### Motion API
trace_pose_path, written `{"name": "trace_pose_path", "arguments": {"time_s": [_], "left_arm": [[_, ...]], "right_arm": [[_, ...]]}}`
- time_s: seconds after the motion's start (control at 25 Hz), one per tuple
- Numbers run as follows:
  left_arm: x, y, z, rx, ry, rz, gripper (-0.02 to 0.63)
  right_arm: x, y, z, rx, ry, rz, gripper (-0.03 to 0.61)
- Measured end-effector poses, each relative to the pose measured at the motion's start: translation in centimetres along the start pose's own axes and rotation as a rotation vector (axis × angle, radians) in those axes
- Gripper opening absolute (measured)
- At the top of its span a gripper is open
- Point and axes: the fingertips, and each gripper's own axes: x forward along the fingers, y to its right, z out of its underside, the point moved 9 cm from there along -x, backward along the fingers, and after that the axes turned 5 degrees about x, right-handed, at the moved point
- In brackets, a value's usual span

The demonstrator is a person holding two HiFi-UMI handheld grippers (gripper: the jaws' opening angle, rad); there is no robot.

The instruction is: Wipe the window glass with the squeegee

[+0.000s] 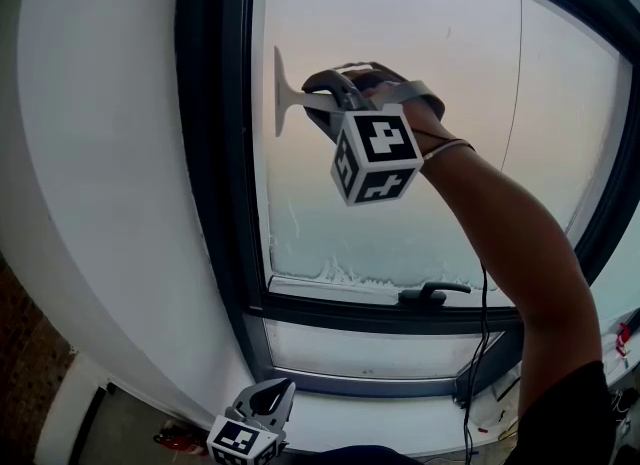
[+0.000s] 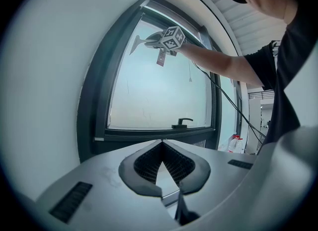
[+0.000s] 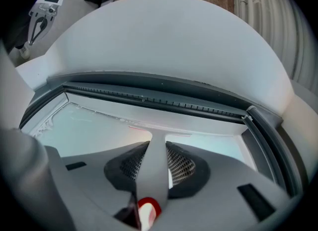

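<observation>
Two tools: right tool grips squeegee against window glass; left tool clenched, empty.

The squeegee sits between the jaws of the right gripper. Its blade is ahead of the gripper, against the window glass, high up near the glass's left edge. Just left of the blade runs the window frame, with the wall beyond it. Well below the right gripper, the window handle lies on the frame's lower rail. The left gripper hangs far below that, over the left end of the window sill, jaws together on nothing. A cable drops to its right.
</observation>
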Motion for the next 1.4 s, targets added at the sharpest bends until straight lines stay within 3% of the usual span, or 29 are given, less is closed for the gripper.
{"name": "trace_pose_path", "arguments": {"time_s": [1.4], "left_arm": [[9.1,9.0,-0.9,0.038,-0.051,0.229,0.0]], "right_arm": [[-16.8,-0.8,16.2,0.052,-0.215,0.008,0.087]]}}
